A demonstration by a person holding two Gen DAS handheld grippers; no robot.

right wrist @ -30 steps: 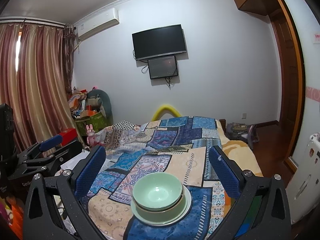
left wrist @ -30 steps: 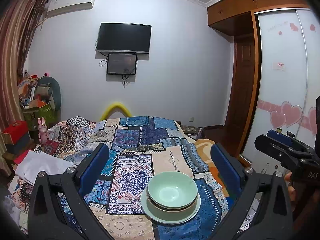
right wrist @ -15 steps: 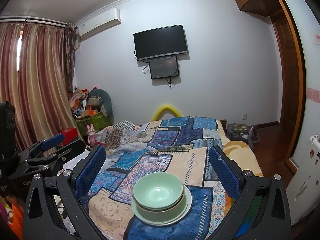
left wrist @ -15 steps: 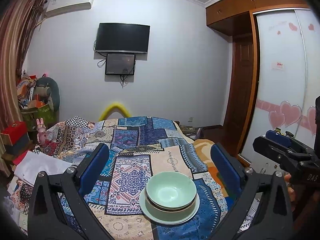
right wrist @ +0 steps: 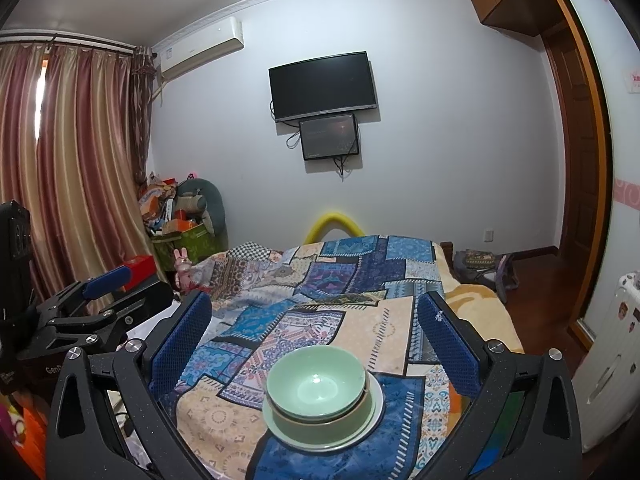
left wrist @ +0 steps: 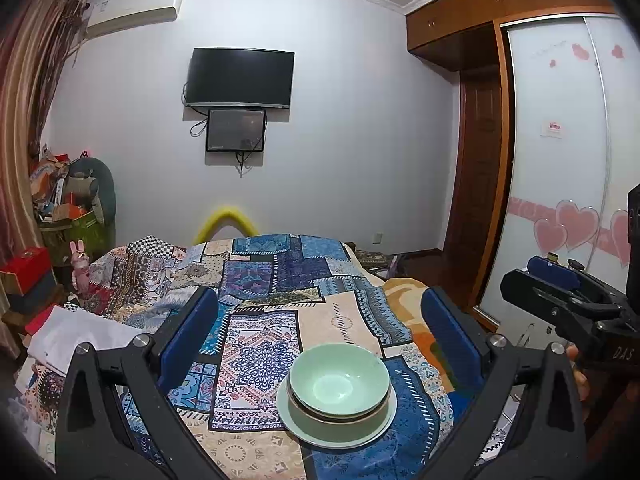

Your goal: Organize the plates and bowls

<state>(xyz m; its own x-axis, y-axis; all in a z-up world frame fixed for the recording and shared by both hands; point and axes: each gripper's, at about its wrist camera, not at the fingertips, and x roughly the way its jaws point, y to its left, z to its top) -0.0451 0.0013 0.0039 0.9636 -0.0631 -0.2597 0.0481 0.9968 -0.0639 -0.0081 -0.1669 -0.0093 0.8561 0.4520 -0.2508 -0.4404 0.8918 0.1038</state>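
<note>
Pale green bowls (left wrist: 339, 380) sit nested on a pale green plate (left wrist: 304, 426), on the near part of a patchwork bedspread (left wrist: 260, 304). The same stack of bowls (right wrist: 316, 384) and plate (right wrist: 372, 412) shows in the right wrist view. My left gripper (left wrist: 320, 320) is open and empty, hovering above and short of the stack. My right gripper (right wrist: 314, 320) is open and empty, likewise held back from the stack. Each gripper appears at the edge of the other's view: the right one (left wrist: 560, 288) and the left one (right wrist: 108, 300).
The bed's right edge drops to a wood floor (right wrist: 540, 276) with a bag (right wrist: 480, 264). White folded cloth (left wrist: 76, 332) lies at the bed's left. Clutter and boxes (left wrist: 64, 208) stand by the curtain (right wrist: 68, 160). A wardrobe (left wrist: 560, 160) stands to the right.
Both grippers have drifted only slightly; the stack sits a touch lower and further left in the left wrist view. The bowls and plate have not moved.
</note>
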